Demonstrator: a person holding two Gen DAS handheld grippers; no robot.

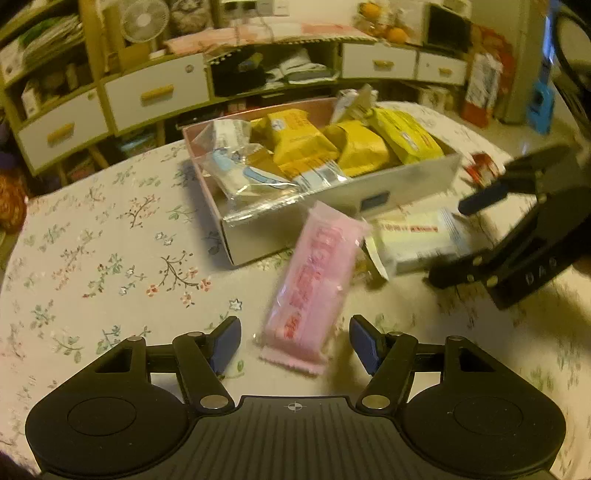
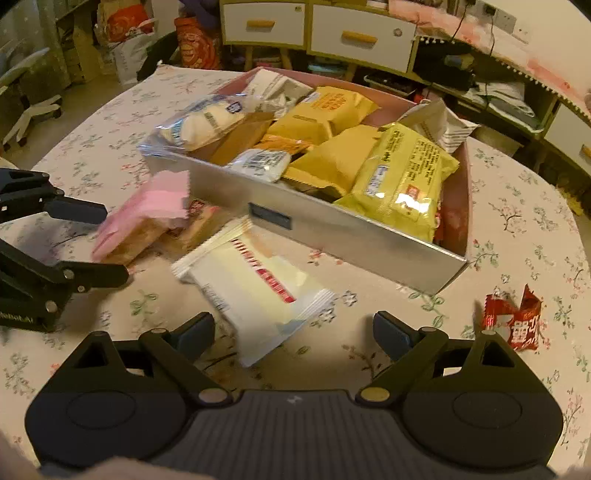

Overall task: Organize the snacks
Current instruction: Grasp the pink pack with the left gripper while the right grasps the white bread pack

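Directly ahead of the left gripper (image 1: 294, 345), between its spread fingers, the pink snack packet (image 1: 314, 288) lies on the bench (image 1: 110, 258), its long axis running roughly away from the gripper toward the snack box (image 1: 332, 206). The right gripper (image 2: 293, 332), also open and holding nothing, faces the white packet (image 2: 255, 288) just before it. For the pink packet, the left gripper is judged nearer; a straight advance should straddle it.

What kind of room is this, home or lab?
Most likely a lived-in home living room: a floral tablecloth covers the table, white wooden drawer units with yellow handles line the wall, and a small white desk fan sits among household clutter.
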